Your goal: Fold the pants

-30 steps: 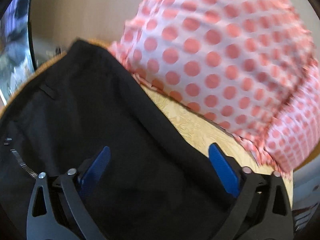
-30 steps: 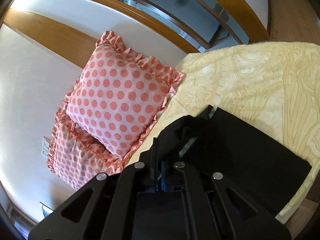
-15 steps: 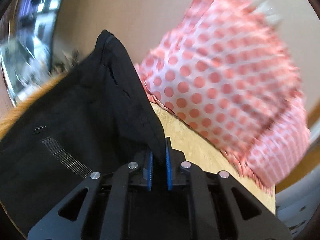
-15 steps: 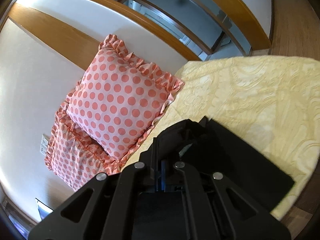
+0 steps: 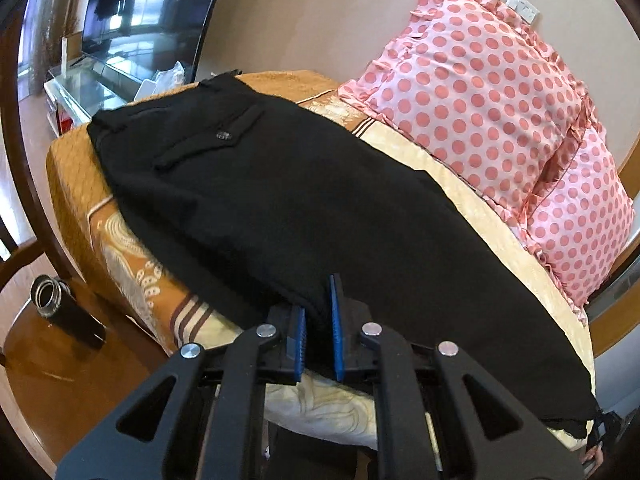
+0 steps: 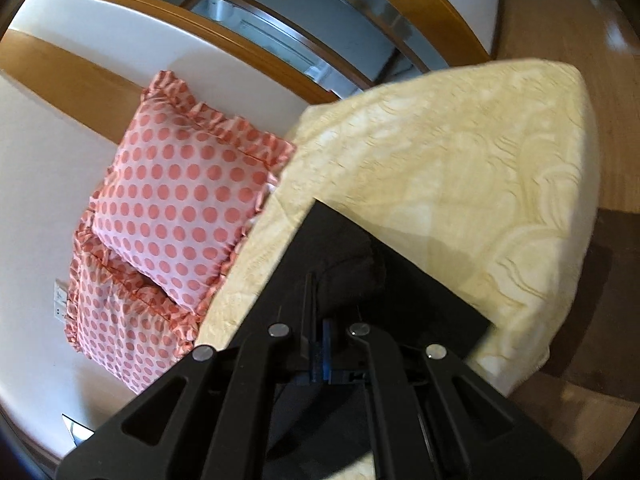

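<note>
Black pants (image 5: 280, 200) lie stretched out along the yellow bed cover (image 5: 500, 220), waistband and a back pocket at the far left. My left gripper (image 5: 318, 320) is shut on the near edge of the pants at the bed's front side. In the right wrist view my right gripper (image 6: 320, 344) is shut on the other end of the black pants (image 6: 360, 272), which lies on the yellow cover (image 6: 460, 200). The fabric hides the right fingertips.
Two pink polka-dot pillows (image 5: 500, 100) lean on the wall behind the bed; they also show in the right wrist view (image 6: 180, 200). A dark cylinder (image 5: 60, 308) stands on the wooden floor at left. A glass cabinet (image 5: 100, 40) is beyond the bed end.
My left gripper closed on the pants edge and pulled back, and the pants now lie stretched long on the bed. My right gripper stayed shut on the fabric and moved it to the bed's edge.
</note>
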